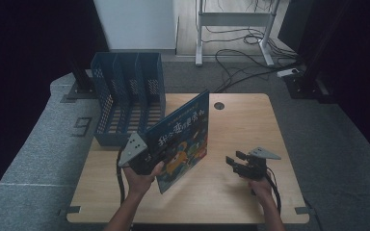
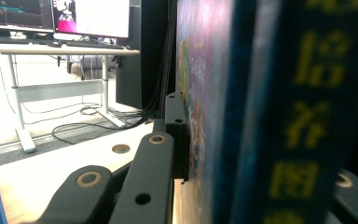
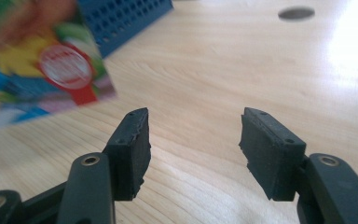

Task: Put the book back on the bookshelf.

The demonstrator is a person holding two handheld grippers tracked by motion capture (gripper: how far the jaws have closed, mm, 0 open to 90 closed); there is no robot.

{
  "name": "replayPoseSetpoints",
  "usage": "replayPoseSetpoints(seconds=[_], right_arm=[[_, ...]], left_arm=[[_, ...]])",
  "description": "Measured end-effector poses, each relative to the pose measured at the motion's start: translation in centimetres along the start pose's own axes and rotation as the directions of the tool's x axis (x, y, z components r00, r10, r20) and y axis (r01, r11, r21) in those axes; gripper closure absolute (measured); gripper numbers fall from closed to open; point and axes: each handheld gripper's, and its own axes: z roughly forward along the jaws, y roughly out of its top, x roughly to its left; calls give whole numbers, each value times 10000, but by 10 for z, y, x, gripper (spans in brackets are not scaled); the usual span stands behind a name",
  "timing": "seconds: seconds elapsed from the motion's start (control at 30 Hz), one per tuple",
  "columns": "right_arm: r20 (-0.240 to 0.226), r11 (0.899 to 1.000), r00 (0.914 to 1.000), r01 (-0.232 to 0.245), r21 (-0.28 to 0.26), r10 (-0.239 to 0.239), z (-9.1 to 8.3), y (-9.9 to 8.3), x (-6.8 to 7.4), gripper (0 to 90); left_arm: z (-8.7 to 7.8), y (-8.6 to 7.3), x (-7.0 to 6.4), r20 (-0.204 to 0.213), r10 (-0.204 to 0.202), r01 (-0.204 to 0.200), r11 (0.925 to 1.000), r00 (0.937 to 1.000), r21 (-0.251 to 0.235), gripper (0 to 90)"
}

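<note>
**Picture book held upright beside the file rack**

The left claw [image 1: 147, 161] is clenched on a hardcover picture book [image 1: 183, 139], gripping it near its lower spine edge. The book stands tilted on the desk [image 1: 241, 130], its lower corner close to the wood in the high view, its top edge leaning toward the blue file rack [image 1: 127, 96]. Its cover is glossy and dark blue with yellow characters and bright cartoon art. In the left gripper view the book's spine [image 2: 303, 116] runs upright with yellow characters on dark blue, and one black jaw presses flat against the printed cover.

The right claw [image 3: 193, 144] is released, its two black jaws standing well apart over bare wood, holding nothing. Its pads [image 3: 270, 151] are matte, rubbery and slightly rough at the edges. In that view a lower corner of the book shows a round red seal with a ribbon.

The file rack is perforated blue plastic with three upright compartments, standing at the desk's far left corner.

The desk is pale wood-grain laminate with rounded corners and a dark cable hole [image 1: 218, 105] near its far edge. It stands on grey carpet. Beyond are a white-framed table [image 1: 236, 21], black cables [image 1: 250, 57] trailing on the floor and dark curtains at both sides.
</note>
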Motion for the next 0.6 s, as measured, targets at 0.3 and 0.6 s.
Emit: replayPoseSetpoints(seconds=[0.3,0.6], right_arm=[[702,9963,9974,111,854,-171,13,-7,-3,400],[1089,9758,9882,839,2019,-1075,27,-14,2,373]], left_arm=[[-6,13,5,-246,-72,68,9998,9997,-162,822],[-6,19,9,-314,-68,60,9997,9995,-253,822]])
